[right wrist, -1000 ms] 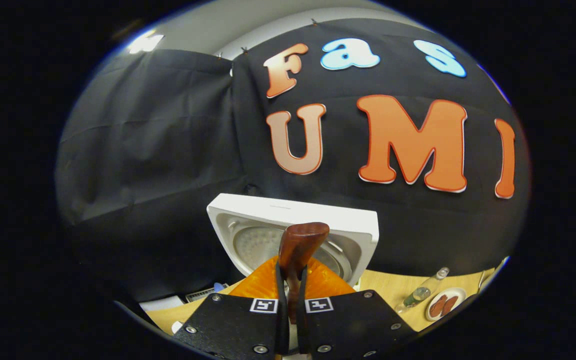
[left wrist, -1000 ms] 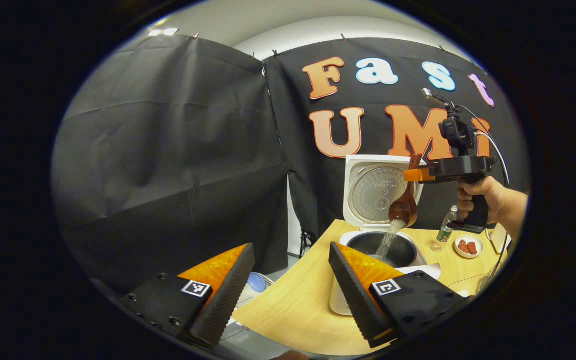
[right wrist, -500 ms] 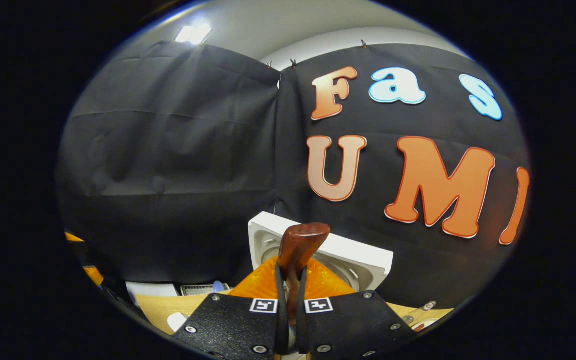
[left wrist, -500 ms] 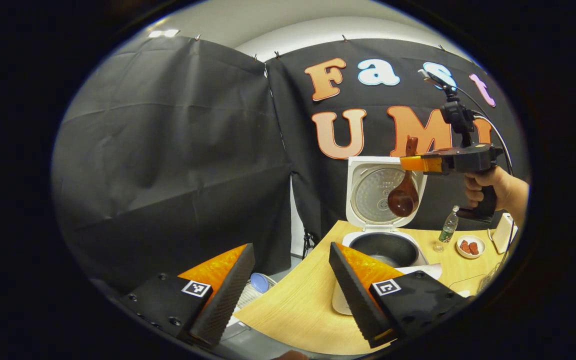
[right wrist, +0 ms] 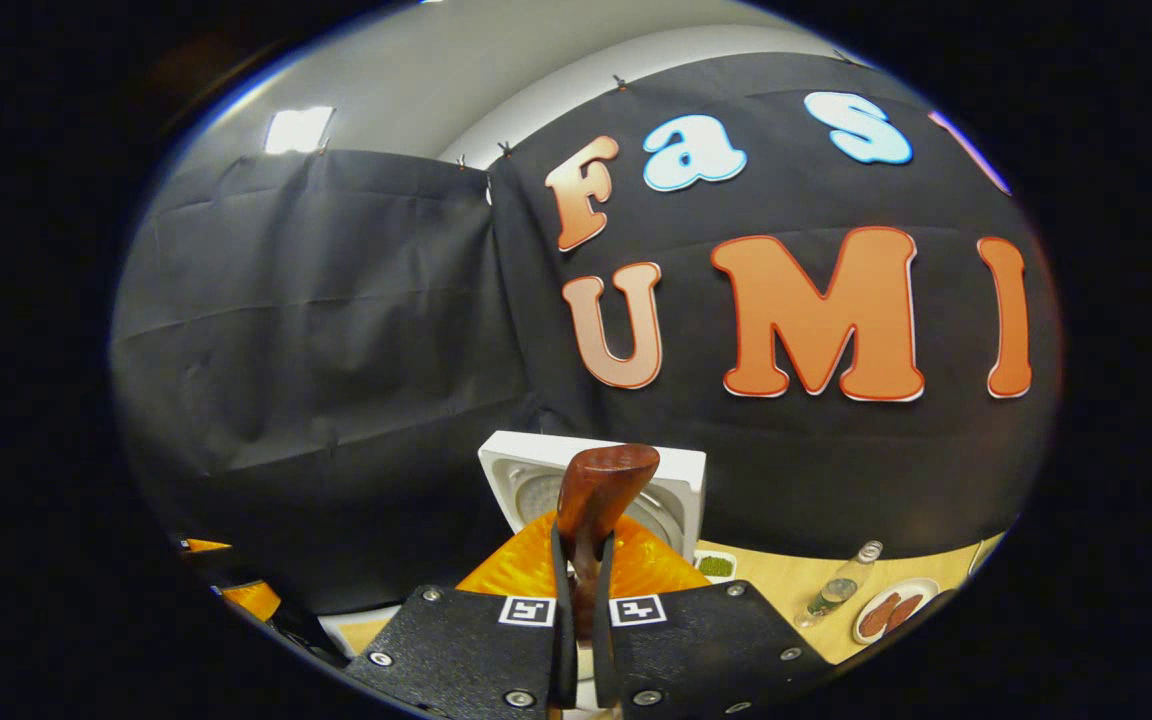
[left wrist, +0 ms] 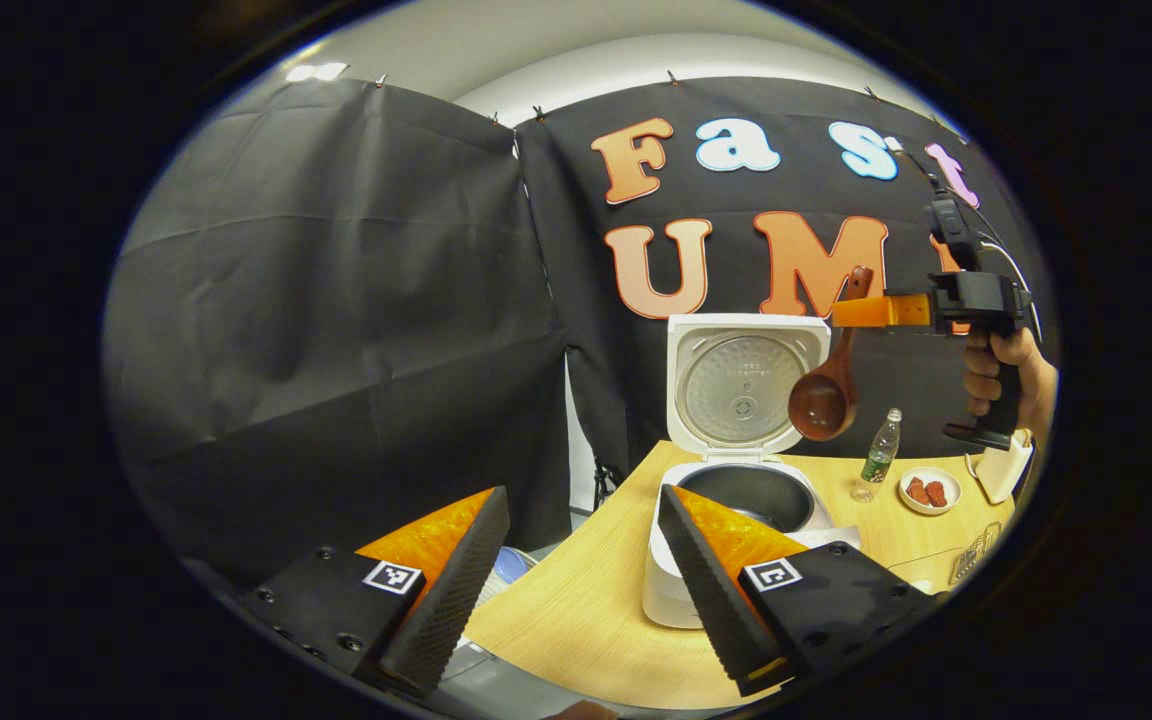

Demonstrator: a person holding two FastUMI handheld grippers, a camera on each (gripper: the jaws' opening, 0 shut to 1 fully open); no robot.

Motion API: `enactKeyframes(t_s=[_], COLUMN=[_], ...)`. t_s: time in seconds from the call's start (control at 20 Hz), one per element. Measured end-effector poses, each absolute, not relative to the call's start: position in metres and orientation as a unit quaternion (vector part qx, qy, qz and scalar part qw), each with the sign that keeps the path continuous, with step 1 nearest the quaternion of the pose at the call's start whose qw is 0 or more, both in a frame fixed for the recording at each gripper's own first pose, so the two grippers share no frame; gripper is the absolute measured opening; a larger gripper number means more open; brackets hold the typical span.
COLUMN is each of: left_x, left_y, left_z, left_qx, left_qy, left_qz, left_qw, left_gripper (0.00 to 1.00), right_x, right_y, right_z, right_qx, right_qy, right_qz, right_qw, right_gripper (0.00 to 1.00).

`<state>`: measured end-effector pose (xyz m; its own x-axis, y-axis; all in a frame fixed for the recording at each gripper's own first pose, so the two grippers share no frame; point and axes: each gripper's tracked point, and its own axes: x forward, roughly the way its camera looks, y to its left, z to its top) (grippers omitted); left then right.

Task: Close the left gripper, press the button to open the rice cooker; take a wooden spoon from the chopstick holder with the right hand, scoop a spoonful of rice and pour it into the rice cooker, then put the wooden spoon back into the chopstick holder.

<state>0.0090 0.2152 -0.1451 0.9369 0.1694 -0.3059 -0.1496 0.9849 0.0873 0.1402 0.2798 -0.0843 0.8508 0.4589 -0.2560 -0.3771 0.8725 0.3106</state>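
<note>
The bench [left wrist: 576,620] carries the rice cooker [left wrist: 736,520], its lid [left wrist: 744,385] thrown upright and the dark pot wide open. Everything reads off that cooker. To its right and above the rim, the right claw [left wrist: 841,313] is clenched on the handle of the wooden spoon [left wrist: 823,405], bowl hanging down beside the lid, looking empty. In the right gripper view the handle stands squeezed between the right claw [right wrist: 583,560] fingers. Nearer than the cooker, the left claw [left wrist: 576,580] sits released, jaws spread, grasping nothing. Right of the cooker stand a small bottle [left wrist: 878,460] and a dish [left wrist: 929,491]. My call: pouring is done, return is on. Next, carry the spoon upright to the chopstick holder and lower it in.
</note>
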Motion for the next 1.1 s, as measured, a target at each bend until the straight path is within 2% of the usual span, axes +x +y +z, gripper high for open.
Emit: enactKeyframes(t_s=[0.1, 0.2, 0.25, 0.35, 0.6, 0.65, 0.7, 0.75, 0.8, 0.9, 1.1], left_x=[0.006, 0.002, 0.000, -0.003, -0.010, -0.011, -0.012, -0.013, -0.014, -0.014, -0.015], left_y=[0.201, 0.184, 0.175, 0.153, 0.098, 0.087, 0.075, 0.065, 0.054, 0.035, 0.005], left_z=[-0.143, -0.144, -0.146, -0.148, -0.148, -0.150, -0.151, -0.152, -0.151, -0.151, -0.145], left_qx=[0.029, 0.025, 0.028, 0.042, 0.047, 0.044, 0.041, 0.041, 0.043, 0.044, 0.041], left_qy=[0.158, 0.162, 0.164, 0.166, 0.170, 0.173, 0.176, 0.178, 0.178, 0.179, 0.176], left_qz=[0.076, 0.066, 0.060, 0.043, 0.005, -0.002, -0.009, -0.016, -0.023, -0.037, -0.054], left_qw=[0.984, 0.984, 0.984, 0.984, 0.984, 0.984, 0.984, 0.983, 0.983, 0.982, 0.982], left_gripper=[1.00, 1.00, 0.96, 1.00, 1.00, 0.96, 1.00, 0.97, 1.00, 0.97, 1.00], right_x=[0.124, 0.108, 0.099, 0.081, 0.037, 0.028, 0.021, 0.013, 0.005, -0.011, -0.039], right_y=[0.253, 0.221, 0.204, 0.171, 0.082, 0.064, 0.047, 0.031, 0.018, -0.008, -0.060], right_z=[-0.091, -0.097, -0.101, -0.113, -0.140, -0.143, -0.147, -0.151, -0.154, -0.156, -0.170], right_qx=[0.138, 0.150, 0.157, 0.164, 0.173, 0.175, 0.178, 0.182, 0.184, 0.186, 0.180], right_qy=[0.175, 0.183, 0.186, 0.198, 0.215, 0.216, 0.218, 0.219, 0.220, 0.220, 0.221], right_qz=[0.204, 0.183, 0.171, 0.147, 0.077, 0.062, 0.048, 0.034, 0.022, 0.001, -0.043], right_qw=[0.953, 0.954, 0.955, 0.955, 0.958, 0.958, 0.958, 0.958, 0.958, 0.958, 0.958], right_gripper=[0.06, 0.06, 0.06, 0.06, 0.06, 0.06, 0.06, 0.06, 0.06, 0.06, 0.07])
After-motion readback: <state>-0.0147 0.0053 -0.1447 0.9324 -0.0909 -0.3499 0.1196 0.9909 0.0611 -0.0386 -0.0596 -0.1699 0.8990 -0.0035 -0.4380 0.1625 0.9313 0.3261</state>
